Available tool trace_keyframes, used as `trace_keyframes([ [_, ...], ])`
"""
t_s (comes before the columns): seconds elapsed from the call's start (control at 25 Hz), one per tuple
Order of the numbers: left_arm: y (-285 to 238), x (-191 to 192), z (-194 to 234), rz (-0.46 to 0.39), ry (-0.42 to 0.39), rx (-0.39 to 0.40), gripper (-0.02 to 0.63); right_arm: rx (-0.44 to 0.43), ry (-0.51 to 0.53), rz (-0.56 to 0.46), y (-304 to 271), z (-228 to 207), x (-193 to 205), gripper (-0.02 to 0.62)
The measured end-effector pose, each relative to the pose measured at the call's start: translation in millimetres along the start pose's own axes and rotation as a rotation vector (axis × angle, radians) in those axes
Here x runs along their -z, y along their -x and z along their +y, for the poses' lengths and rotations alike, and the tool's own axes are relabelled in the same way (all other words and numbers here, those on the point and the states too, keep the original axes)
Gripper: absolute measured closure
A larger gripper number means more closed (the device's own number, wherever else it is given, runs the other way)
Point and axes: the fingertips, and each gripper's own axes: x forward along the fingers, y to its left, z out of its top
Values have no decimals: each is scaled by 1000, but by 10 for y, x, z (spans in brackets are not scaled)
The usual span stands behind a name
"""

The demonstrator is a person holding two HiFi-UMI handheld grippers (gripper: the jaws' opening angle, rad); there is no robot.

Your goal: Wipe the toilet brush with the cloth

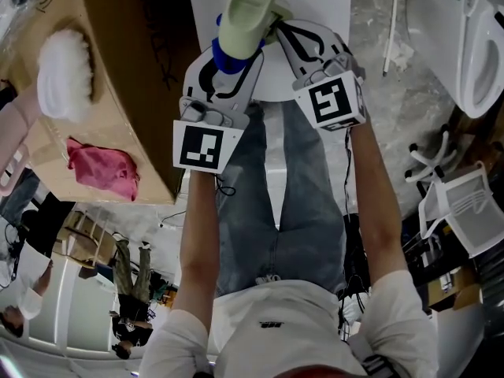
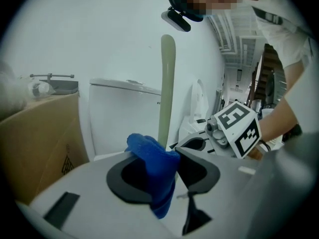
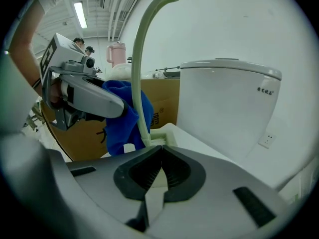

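Observation:
The pale green toilet brush (image 1: 246, 10) is held up in front of me; its thin handle (image 2: 167, 83) rises straight in the left gripper view and arches overhead in the right gripper view (image 3: 142, 49). My right gripper (image 3: 160, 147) is shut on the brush's lower end, at the top centre of the head view (image 1: 283, 36). A blue cloth (image 1: 230, 57) is bunched against the handle. My left gripper (image 2: 164, 158) has its jaws standing apart, with the blue cloth (image 2: 154, 168) hanging loosely between them. The cloth (image 3: 122, 118) also shows beside the handle in the right gripper view.
A cardboard box (image 1: 126, 69) at the left carries a white fluffy thing (image 1: 63, 73) and a pink rag (image 1: 102, 168). A white toilet (image 1: 480, 53) stands at the right, its tank (image 3: 229, 98) close ahead. A white wire rack (image 1: 465, 211) and a second brush (image 1: 391, 22) are on the floor.

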Motion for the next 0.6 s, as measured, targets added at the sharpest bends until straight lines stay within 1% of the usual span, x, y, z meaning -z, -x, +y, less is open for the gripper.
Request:
trace_keyframes([
  [0.12, -81, 23, -2, -10, 25, 1, 434, -5, 9, 24, -36, -15, 55, 598],
  [0.24, -159, 53, 5, -14, 45, 0, 430, -28, 14, 10, -66, 1, 54, 598],
  [0.4, -283, 101, 14, -9, 46, 5, 428, -54, 10, -20, -81, 4, 25, 598],
  [0.6, -441, 122, 40, -2, 36, -8, 428, -51, 28, -4, -67, -6, 27, 600],
])
